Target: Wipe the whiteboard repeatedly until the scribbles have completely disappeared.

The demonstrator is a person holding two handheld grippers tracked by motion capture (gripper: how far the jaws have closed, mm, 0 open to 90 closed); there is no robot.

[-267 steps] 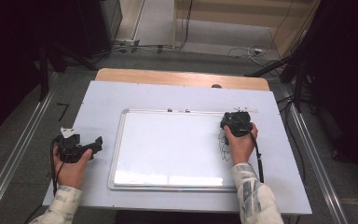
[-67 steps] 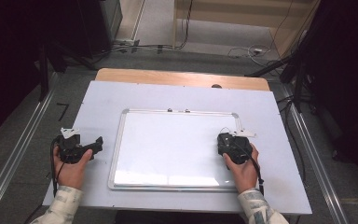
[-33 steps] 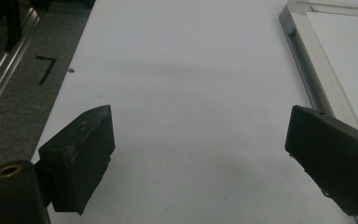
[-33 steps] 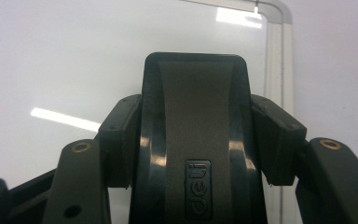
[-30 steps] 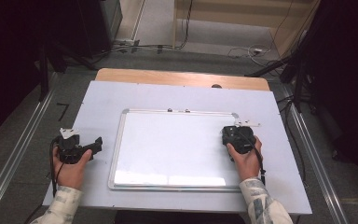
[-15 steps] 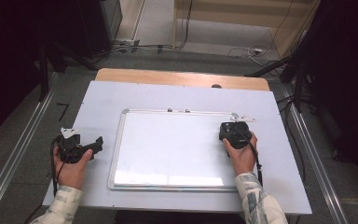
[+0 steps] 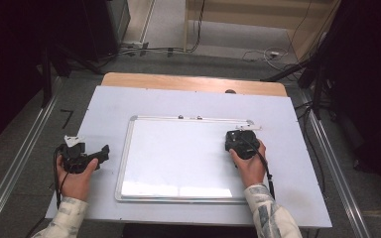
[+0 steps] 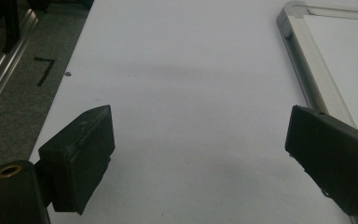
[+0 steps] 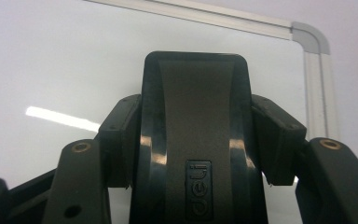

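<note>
The right gripper (image 7: 241,142) clamps a black eraser (image 9: 193,140) near the whiteboard (image 7: 178,153) top-right corner, having slid up. The left gripper (image 7: 87,156) rests wide open on bare worktop (image 7: 114,101).

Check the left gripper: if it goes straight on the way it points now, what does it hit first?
Likely nothing soon: the open left gripper faces bare table. The whiteboard frame runs by its right finger and could graze it.

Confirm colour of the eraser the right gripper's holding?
Black eraser, glossy with a "deli" logo; clearest in the right gripper view.
</note>
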